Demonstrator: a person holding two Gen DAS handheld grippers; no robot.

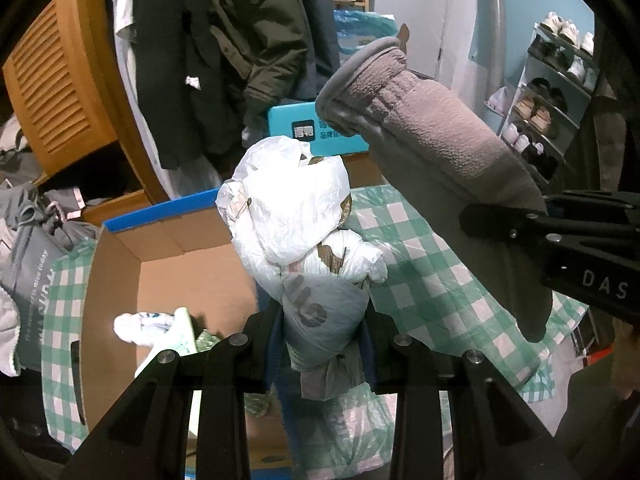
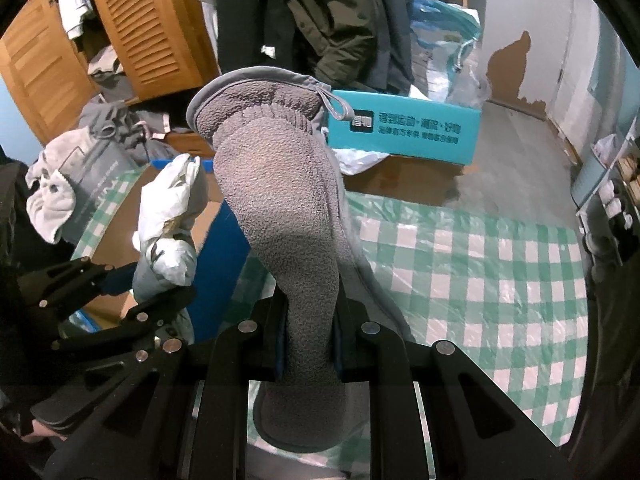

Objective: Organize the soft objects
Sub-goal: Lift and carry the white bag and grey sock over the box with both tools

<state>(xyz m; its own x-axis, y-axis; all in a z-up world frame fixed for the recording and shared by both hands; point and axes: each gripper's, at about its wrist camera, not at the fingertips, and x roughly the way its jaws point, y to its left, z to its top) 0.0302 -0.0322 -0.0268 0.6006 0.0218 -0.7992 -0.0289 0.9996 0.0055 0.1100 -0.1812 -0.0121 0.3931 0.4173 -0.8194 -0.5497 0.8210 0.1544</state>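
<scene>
My left gripper (image 1: 322, 320) is shut on a bundle of white and grey plastic bags (image 1: 296, 216), held up above the edge of an open cardboard box (image 1: 180, 264). The bundle also shows in the right wrist view (image 2: 168, 216). My right gripper (image 2: 310, 336) is shut on a grey fleece slipper-like soft item (image 2: 280, 200), held upright over the green checkered cloth (image 2: 480, 264). In the left wrist view that grey item (image 1: 448, 152) hangs at the right, clamped by the right gripper (image 1: 500, 220).
The cardboard box holds a white soft item (image 1: 140, 326). A teal printed box (image 2: 404, 128) stands beyond the cloth. Hanging coats (image 1: 248, 40), an orange louvred door (image 1: 60, 92), clothes piles (image 2: 112, 128) and a shoe rack (image 1: 548, 96) surround the area.
</scene>
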